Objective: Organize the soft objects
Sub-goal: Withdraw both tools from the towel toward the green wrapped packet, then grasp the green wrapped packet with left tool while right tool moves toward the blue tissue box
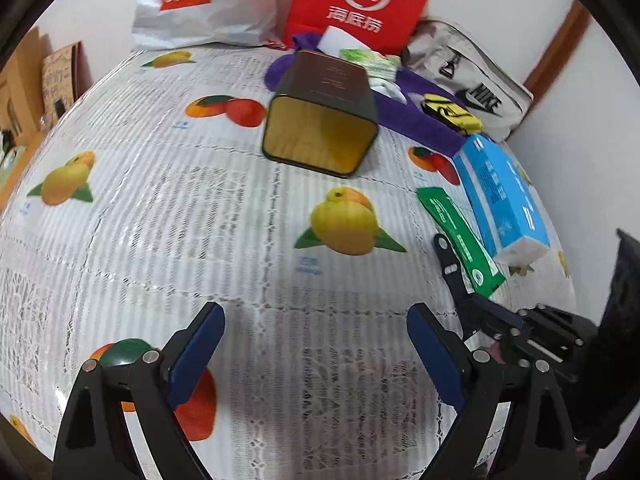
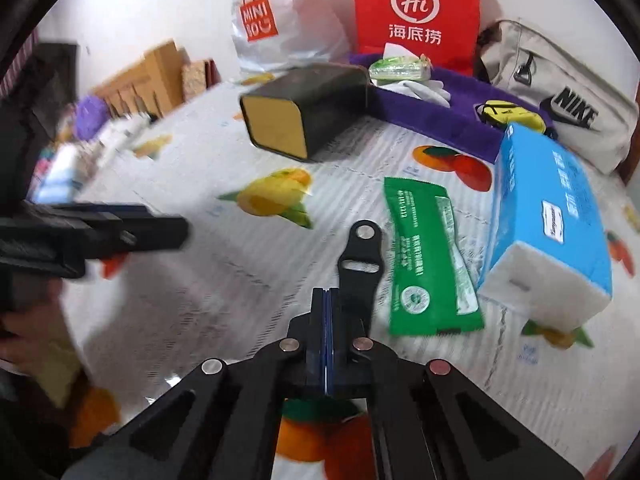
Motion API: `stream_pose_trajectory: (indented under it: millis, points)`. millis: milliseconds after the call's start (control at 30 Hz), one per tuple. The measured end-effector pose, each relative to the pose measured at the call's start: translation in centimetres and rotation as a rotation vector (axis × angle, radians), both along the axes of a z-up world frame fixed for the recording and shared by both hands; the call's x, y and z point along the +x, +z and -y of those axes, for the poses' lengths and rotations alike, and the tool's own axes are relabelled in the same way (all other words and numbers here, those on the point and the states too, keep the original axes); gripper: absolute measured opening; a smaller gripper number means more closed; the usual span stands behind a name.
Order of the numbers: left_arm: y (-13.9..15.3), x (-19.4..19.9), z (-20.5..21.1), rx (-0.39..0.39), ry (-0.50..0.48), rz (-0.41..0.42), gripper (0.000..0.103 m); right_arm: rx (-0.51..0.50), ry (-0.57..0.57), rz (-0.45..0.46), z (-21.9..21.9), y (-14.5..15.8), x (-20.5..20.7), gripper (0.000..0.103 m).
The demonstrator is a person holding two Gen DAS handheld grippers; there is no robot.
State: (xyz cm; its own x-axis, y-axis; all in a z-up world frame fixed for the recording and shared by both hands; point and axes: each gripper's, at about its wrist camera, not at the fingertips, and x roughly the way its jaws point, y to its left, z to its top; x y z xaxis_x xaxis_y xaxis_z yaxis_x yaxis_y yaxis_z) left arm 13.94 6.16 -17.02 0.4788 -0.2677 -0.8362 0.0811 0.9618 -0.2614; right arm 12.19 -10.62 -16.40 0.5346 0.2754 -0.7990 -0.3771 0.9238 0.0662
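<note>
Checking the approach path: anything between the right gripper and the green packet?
Nothing. In the right wrist view, only bare fruit-print tablecloth separates the shut right gripper from the green packet. The blue tissue pack lies beyond the packet.

**Hidden, cropped, blurred**

Right wrist view: the left gripper (image 2: 160, 232) is smeared by motion, jaw gap unreadable. The clutter (image 2: 80, 148) at the table's far left edge is blurred past naming. A hand (image 2: 28, 344) is cut by the frame edge. The red bag (image 2: 416, 12) and the Miniso bag (image 2: 280, 20) lose their tops. The purple cloth (image 2: 440, 116) runs behind the dark tin (image 2: 312, 108). Print on the green packet (image 2: 432, 264) is too small to read.
</note>
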Motion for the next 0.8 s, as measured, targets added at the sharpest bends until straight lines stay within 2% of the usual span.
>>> stream_pose_trajectory:
  millis: [167,267,333,433,500,533,700,733,767,800]
  points:
    - [0.2,0.2,0.9,0.013,-0.015,-0.002,0.092,-0.022,-0.028,-0.002,0.4,-0.1,0.2,0.001]
    - [0.6,0.0,0.9,0.019,-0.012,0.004,0.092,-0.064,-0.030,-0.016,0.0,-0.8,0.9,0.009]
    - [0.8,-0.2,0.7,0.017,-0.009,0.011,0.092,-0.058,-0.031,-0.012,0.0,-0.9,0.9,0.011]
    - [0.9,-0.2,0.3,0.016,-0.002,0.011,0.092,-0.038,-0.031,-0.027,0.0,-0.7,0.9,0.021]
    - [0.8,-0.1,0.2,0.012,0.000,0.008,0.092,-0.041,-0.038,-0.020,0.0,-0.7,0.9,0.045]
    - [0.7,0.0,0.1,0.009,0.001,0.004,0.092,-0.041,-0.040,-0.019,0.0,-0.8,1.0,0.046]
    - [0.2,0.1,-0.3,-0.010,0.000,-0.004,0.092,-0.053,-0.053,-0.013,-0.3,-1.4,1.6,0.044]
    - [0.1,0.2,-0.4,-0.015,0.001,-0.004,0.092,-0.060,-0.056,-0.003,-0.5,-1.5,1.7,0.041]
    - [0.0,0.3,-0.5,-0.020,0.003,-0.005,0.092,-0.061,-0.052,0.006,-0.6,-1.6,1.7,0.026]
    - [-0.1,0.3,-0.6,-0.023,0.005,-0.007,0.092,-0.056,-0.039,0.008,-0.7,-1.6,1.8,0.022]
